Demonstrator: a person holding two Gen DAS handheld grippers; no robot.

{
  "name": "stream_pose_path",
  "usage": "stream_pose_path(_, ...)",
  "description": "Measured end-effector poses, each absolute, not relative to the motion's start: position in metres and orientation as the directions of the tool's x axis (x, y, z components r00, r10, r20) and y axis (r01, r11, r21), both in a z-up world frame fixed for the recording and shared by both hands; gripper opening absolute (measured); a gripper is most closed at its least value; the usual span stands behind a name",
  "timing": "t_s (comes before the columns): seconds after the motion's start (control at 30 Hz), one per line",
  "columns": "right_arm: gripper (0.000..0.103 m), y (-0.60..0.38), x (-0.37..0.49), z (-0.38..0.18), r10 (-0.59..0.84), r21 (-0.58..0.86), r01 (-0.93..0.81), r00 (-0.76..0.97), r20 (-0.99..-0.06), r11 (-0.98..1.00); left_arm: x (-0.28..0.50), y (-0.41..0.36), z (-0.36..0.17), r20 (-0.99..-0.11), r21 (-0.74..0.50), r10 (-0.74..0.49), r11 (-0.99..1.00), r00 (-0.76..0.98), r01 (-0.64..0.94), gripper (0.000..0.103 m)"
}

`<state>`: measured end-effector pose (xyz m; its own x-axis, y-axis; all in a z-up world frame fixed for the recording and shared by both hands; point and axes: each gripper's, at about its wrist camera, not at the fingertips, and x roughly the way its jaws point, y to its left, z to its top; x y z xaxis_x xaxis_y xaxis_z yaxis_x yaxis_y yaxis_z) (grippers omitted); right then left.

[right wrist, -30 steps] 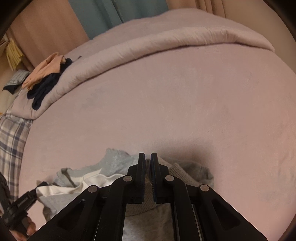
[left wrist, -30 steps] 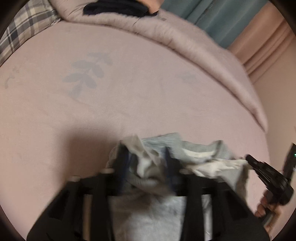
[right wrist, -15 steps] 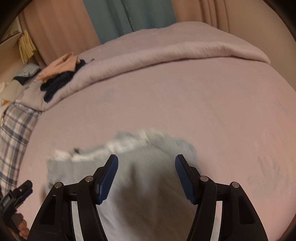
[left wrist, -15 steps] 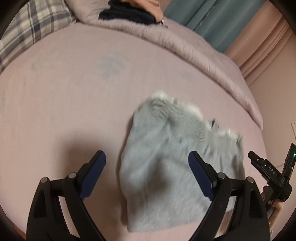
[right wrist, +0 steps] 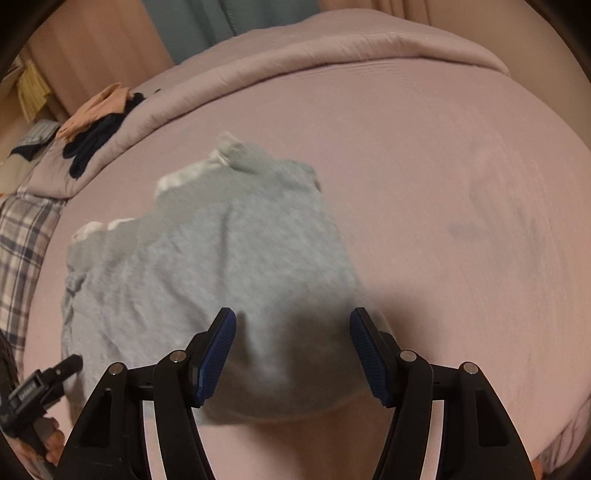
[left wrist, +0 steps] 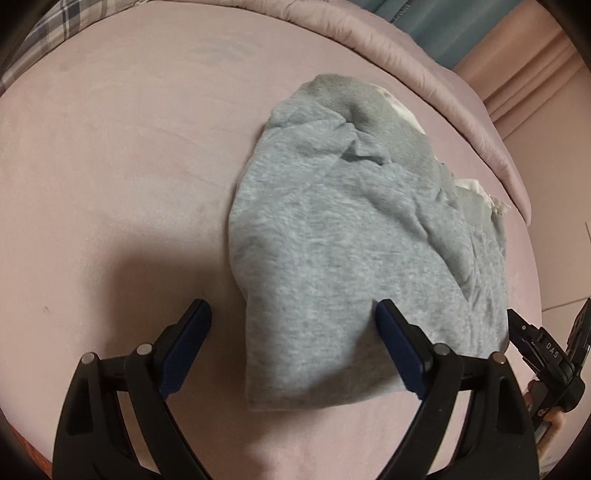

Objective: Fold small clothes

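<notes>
A small grey sweatshirt-like garment (left wrist: 351, 240) lies folded over on the pink bed sheet (left wrist: 110, 147), its ribbed hem and some white lining showing at the far edge. My left gripper (left wrist: 291, 308) hovers open over its near left edge, with nothing pinched between the blue pads. In the right wrist view the same garment (right wrist: 221, 258) lies slightly blurred under my right gripper (right wrist: 292, 314), which is open above the near right corner and holds nothing. The near fold is partly hidden behind the fingers.
A rolled pink duvet (right wrist: 332, 66) runs along the far side of the bed. A pile of dark and peach clothes (right wrist: 99, 122) sits on it at the left. A plaid pillow (right wrist: 22, 236) lies at the left edge. Teal curtains (left wrist: 443, 26) hang behind.
Both grippers were shut on the bunched garment; they have opened and let it go, then drawn back toward the near edge. The garment now lies flat and folded over.
</notes>
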<state>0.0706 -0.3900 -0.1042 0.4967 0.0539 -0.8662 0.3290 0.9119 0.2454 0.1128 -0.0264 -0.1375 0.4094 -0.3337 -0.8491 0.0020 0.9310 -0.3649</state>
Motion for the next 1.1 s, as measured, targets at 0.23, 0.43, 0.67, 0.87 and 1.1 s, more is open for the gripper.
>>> stream_pose_path(0.23, 0.067, -0.402, 0.052, -0.109, 0.061, 0.281, 0.376, 0.501, -0.863, 0.883, 0.106, -0.027, -0.143, -0.822, -0.453, -0.424, 0.892, 0.38, 0.016, 0.075)
stream_pose_path(0.43, 0.068, -0.411, 0.04, -0.125, 0.171, 0.412, 0.389, 0.523, -0.835, 0.824, 0.104, -0.034, -0.145, -0.819, -0.454, -0.428, 0.89, 0.383, 0.024, 0.068)
stream_pose_path(0.67, 0.066, -0.411, 0.048, -0.136, 0.269, 0.539, 0.358, 0.583, -0.767, 0.762, 0.103, -0.042, -0.143, -0.801, -0.479, -0.448, 0.878, 0.397, 0.025, 0.033)
stream_pose_path(0.87, 0.025, -0.409, 0.037, -0.127, 0.311, 0.599, 0.326, 0.622, -0.719, 0.732, 0.082, -0.044, -0.12, -0.775, -0.445, -0.423, 0.893, 0.47, 0.071, 0.023)
stream_pose_path(1.1, 0.023, -0.408, 0.013, -0.097, 0.29, 0.6, 0.3, 0.663, -0.69, 0.742, 0.062, -0.034, -0.111, -0.774, -0.475, -0.466, 0.875, 0.429, 0.094, 0.022)
